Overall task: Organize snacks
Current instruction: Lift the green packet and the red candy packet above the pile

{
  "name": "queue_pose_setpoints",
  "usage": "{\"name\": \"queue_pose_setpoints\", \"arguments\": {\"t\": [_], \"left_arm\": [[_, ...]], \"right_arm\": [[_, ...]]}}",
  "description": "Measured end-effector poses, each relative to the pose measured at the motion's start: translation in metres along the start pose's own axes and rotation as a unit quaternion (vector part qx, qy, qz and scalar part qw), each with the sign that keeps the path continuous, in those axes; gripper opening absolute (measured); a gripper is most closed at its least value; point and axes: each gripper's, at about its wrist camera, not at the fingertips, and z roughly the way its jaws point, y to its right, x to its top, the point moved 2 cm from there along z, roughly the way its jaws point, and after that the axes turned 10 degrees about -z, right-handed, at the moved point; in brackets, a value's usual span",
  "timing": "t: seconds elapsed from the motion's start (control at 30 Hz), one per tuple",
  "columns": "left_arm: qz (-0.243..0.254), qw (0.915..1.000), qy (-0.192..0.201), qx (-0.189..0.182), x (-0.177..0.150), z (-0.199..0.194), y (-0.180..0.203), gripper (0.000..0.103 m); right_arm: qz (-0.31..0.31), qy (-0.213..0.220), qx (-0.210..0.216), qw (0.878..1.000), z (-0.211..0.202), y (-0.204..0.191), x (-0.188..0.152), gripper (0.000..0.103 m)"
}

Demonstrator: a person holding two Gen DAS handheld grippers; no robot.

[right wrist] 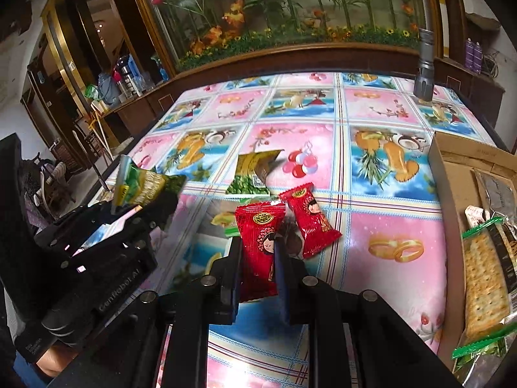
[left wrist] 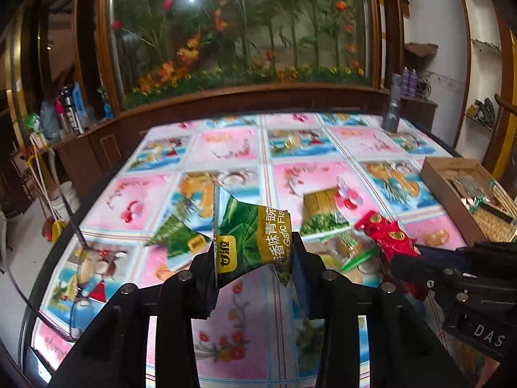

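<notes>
Green pea packet [left wrist: 255, 242], crinkled and glossy with a yellow logo, sits pinched in my left gripper [left wrist: 253, 268], lifted above the table [left wrist: 226, 148]. Right of it, my right gripper [right wrist: 258, 268] clamps a red candy packet [right wrist: 258, 249] upright, level with the cardboard box [right wrist: 449, 200] at the table's right edge.

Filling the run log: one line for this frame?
left gripper: shut on green pea packet | right gripper: shut on red candy packet | cardboard box: crackers inside
</notes>
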Motion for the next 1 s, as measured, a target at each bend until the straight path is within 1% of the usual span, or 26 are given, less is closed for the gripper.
{"name": "queue_pose_setpoints", "arguments": {"t": [0.13,0.37,1.0], "left_arm": [[-0.001,0.9999,0.011,0.006,0.001,-0.004,-0.001,0.037],[0.012,0.9995,0.025,0.013,0.002,-0.008,0.003,0.037],[0.022,0.9989,0.038,0.018,0.003,-0.013,0.007,0.037]], "right_arm": [[0.000,0.005,0.001,1.000,-0.002,-0.001,0.001,0.020],[0.002,0.012,0.002,1.000,-0.004,0.000,0.002,0.020],[0.009,0.024,-0.002,1.000,-0.010,0.007,0.005,0.020]]}}
